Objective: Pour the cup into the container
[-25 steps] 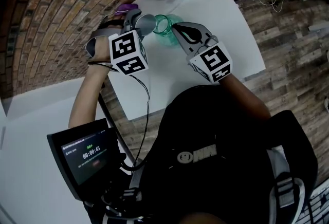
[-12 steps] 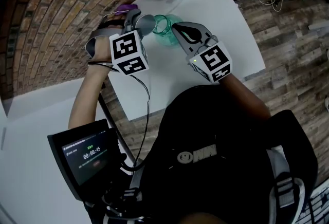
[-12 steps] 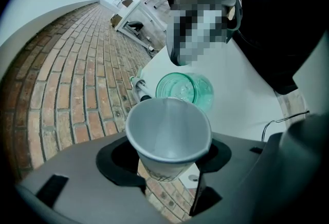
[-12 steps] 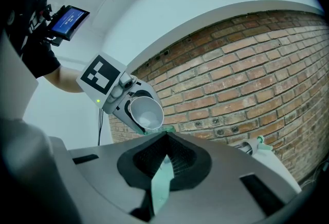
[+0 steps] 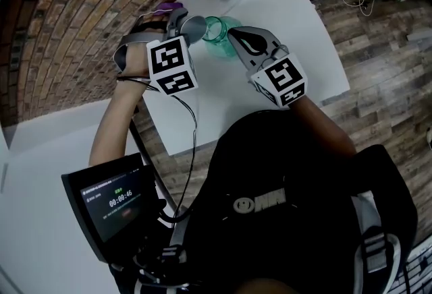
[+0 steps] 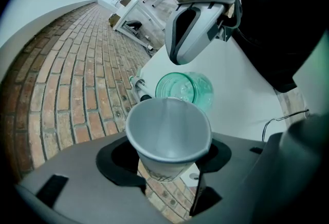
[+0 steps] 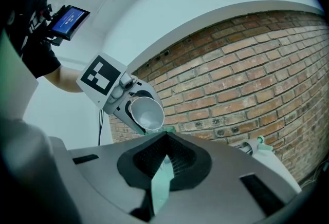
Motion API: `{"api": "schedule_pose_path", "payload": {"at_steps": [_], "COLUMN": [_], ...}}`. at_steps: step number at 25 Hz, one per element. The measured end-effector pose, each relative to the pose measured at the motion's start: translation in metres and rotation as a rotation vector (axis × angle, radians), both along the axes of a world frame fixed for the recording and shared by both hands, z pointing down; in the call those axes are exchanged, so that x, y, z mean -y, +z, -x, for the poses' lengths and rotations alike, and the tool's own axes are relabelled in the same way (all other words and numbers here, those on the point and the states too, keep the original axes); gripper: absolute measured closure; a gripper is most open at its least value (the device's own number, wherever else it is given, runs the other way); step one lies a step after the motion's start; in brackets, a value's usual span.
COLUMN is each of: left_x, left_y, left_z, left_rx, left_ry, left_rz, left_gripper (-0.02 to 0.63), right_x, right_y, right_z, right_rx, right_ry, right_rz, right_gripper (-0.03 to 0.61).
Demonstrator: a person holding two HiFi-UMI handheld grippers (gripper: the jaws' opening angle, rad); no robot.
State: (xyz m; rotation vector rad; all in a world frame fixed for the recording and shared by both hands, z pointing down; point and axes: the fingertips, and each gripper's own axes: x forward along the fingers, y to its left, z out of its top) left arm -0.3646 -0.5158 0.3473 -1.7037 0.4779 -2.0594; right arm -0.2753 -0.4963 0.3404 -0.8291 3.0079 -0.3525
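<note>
Spillage onto the table [image 5: 290, 36] is risked if the cup [image 6: 167, 133], clamped in the left gripper [image 6: 167, 169] and tipped over the container [image 6: 186, 86], is drifted off its mouth, or the container, pinched by the right gripper [image 7: 163, 166], is toppled.

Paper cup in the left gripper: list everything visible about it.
The paper cup is pale grey and tapered, with a rolled rim and faint print low on its wall. The left gripper is shut on it, pressing both sides below the rim, which is squeezed slightly out of round. It is tipped, with its mouth towards the open green container on the white table. Its rim is close to the container's mouth, but whether they touch cannot be told. Nothing shows inside it.
</note>
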Motion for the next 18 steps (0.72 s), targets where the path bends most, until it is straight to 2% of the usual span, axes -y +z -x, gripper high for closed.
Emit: {"api": "schedule_pose_path", "payload": {"at_steps": [18], "left_x": [-0.0004], "left_y": [0.0], "left_z": [-0.0002], "left_rx": [0.007], "left_ry": [-0.002], "left_rz": [0.003], "left_gripper": [0.327], "right_x": [-0.0017], "right_y": [-0.0004], "right_z": [0.0018], "right_rx": [-0.001], "right_ry": [-0.009], "right_rz": [0.0], "right_gripper": [0.583]}}
